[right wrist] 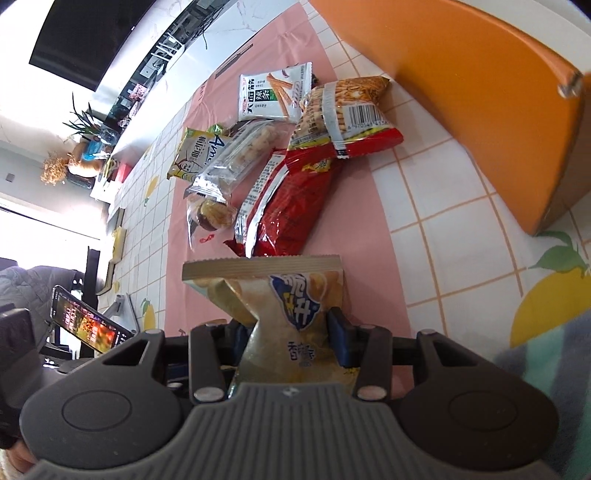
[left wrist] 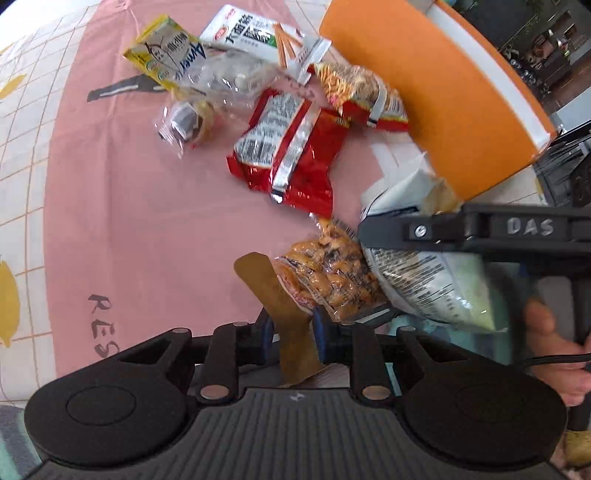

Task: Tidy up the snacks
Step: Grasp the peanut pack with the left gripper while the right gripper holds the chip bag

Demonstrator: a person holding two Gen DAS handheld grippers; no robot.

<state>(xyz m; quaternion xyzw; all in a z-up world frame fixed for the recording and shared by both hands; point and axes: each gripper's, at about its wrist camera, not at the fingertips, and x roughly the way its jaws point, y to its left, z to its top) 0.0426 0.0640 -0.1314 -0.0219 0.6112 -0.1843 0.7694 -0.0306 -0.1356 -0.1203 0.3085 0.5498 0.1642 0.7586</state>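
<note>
My left gripper is shut on the tan end flap of a clear bag of orange-brown snacks, held above the pink mat. My right gripper is shut on a pale chip bag; it shows in the left wrist view with the right gripper's black arm across it. On the mat lie a big red packet, a red-and-orange noodle snack bag, a white stick-snack bag, a yellow packet and clear wrapped snacks.
An orange box stands at the right of the pile on a checked tablecloth with lemon prints. A phone on a stand and a dark chair are at the left of the right wrist view.
</note>
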